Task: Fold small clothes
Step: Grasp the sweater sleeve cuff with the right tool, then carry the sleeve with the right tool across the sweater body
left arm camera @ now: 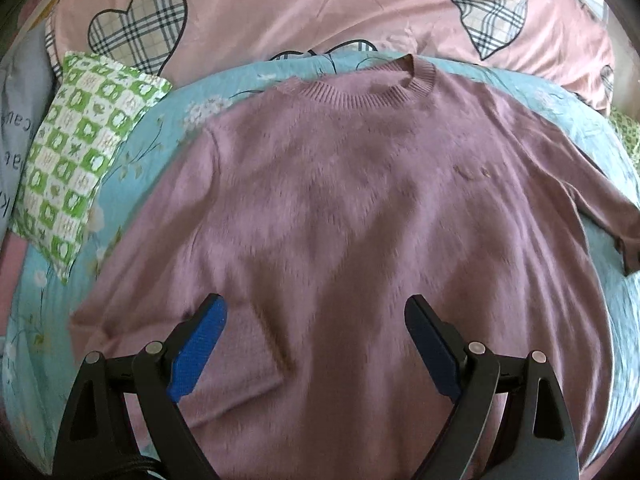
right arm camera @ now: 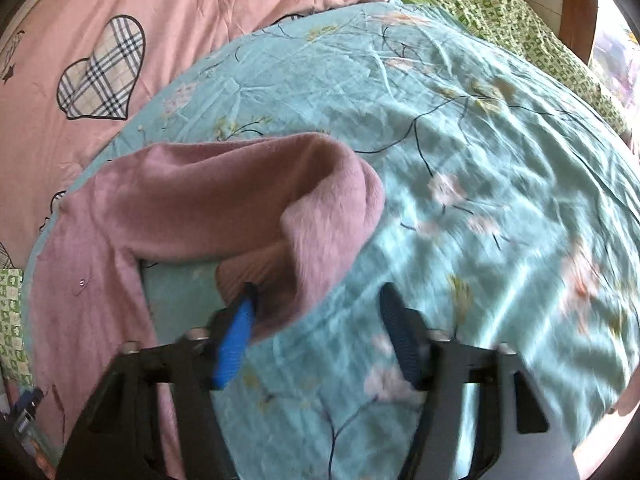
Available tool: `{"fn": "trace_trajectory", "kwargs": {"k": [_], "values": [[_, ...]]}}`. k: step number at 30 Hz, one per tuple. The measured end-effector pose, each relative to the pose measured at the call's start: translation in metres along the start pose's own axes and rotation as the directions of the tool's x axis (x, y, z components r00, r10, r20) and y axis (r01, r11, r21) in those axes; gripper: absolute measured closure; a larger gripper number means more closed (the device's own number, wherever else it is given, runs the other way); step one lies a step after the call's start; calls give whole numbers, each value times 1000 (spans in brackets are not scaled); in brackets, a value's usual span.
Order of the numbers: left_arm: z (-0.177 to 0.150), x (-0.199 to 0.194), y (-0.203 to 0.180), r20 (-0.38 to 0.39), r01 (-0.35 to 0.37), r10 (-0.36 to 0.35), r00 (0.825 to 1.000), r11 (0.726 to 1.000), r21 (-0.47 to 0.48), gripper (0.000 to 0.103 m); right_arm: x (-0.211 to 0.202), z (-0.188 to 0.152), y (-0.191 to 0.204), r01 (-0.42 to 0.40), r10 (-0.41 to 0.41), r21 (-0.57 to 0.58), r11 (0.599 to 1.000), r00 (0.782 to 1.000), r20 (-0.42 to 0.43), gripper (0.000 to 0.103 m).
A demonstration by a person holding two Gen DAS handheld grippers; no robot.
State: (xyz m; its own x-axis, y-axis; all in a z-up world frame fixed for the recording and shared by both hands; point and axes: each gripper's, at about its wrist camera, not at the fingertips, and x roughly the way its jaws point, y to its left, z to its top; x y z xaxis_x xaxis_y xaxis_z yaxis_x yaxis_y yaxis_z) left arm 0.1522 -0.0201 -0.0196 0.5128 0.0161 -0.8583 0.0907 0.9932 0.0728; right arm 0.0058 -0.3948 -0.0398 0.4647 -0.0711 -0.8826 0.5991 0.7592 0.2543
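A mauve fuzzy sweater (left arm camera: 340, 208) lies flat, neck away from me, on a light blue floral sheet (left arm camera: 132, 148). Its left sleeve is folded over the body; its right sleeve (left arm camera: 600, 200) stretches out to the right. My left gripper (left arm camera: 316, 320) hovers open and empty over the sweater's lower part. In the right wrist view the right sleeve (right arm camera: 248, 208) is bunched up in a hump on the sheet (right arm camera: 480, 160). My right gripper (right arm camera: 316, 300) is open, its left finger (right arm camera: 236, 332) right beside the sleeve end, nothing between the jaws.
A green and white checked pillow (left arm camera: 76, 164) lies left of the sweater. A pink quilt with plaid hearts (left arm camera: 320, 4) runs along the far side. Green checked bedding (right arm camera: 520, 20) and a wooden bed frame (right arm camera: 576, 4) are at the far right.
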Motion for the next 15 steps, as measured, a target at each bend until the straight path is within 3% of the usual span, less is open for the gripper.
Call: {"fn": "trace_trajectory", "kwargs": {"k": [3, 6, 8, 10, 12, 15], "values": [[12, 17, -1, -19, -6, 6, 1000, 1000, -11, 12, 10, 5, -2, -15, 15, -1, 1000, 999, -38, 93], [17, 31, -1, -42, -13, 12, 999, 1000, -21, 12, 3, 13, 5, 87, -85, -63, 994, 996, 24, 96], [17, 37, 2, -50, -15, 13, 999, 1000, -26, 12, -9, 22, 20, 220, -204, -148, 964, 972, 117, 96], [16, 40, 6, -55, -10, 8, 998, 999, -33, 12, -20, 31, 40, 310, -265, -224, 924, 941, 208, 96], [12, 43, 10, -66, -18, 15, 998, 999, -33, 12, -28, 40, 63, 331, -255, -293, 897, 929, 270, 96], [4, 42, 23, -74, -34, 30, 997, 998, -45, 12, -40, 44, 117, 239, -89, -439, 866, 938, 336, 96]]}}
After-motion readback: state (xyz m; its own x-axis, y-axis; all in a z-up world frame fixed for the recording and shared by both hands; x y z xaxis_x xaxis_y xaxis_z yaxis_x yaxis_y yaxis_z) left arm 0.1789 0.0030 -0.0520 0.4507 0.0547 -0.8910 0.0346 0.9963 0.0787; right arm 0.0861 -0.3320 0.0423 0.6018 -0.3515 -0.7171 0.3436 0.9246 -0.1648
